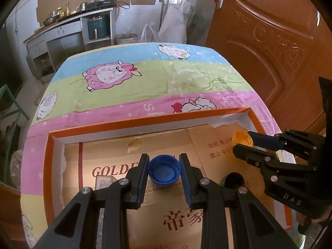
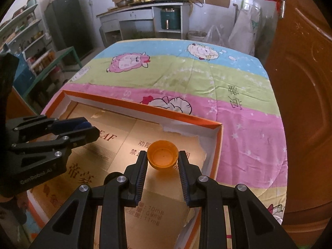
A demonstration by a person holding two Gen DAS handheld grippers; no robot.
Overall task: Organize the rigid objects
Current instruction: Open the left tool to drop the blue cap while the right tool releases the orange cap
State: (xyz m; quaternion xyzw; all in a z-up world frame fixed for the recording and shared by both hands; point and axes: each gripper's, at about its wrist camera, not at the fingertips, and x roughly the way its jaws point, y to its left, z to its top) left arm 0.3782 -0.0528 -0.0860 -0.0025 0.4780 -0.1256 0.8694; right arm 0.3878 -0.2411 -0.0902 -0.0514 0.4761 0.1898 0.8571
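While each is clamped between the pads of its own hand-held gripper, the blue bottle cap (image 1: 164, 169) and the orange bottle cap (image 2: 162, 154) hang open side up over the shallow orange-rimmed box (image 1: 145, 122), which lies on a table under a sheep-print cloth (image 1: 166, 76). The left hand-held gripper (image 1: 164, 171) holds the blue cap above the middle of the printed cardboard floor (image 2: 128, 137); the right hand-held gripper (image 2: 162, 161) holds the orange cap near the box's far right corner. The step in hand appears to be placing both caps in the box; the next move would call for lowering each to the cardboard and parting the jaws. A dark round object (image 1: 234, 179) lies half hidden behind the left gripper's finger, and its identity cannot be made out.
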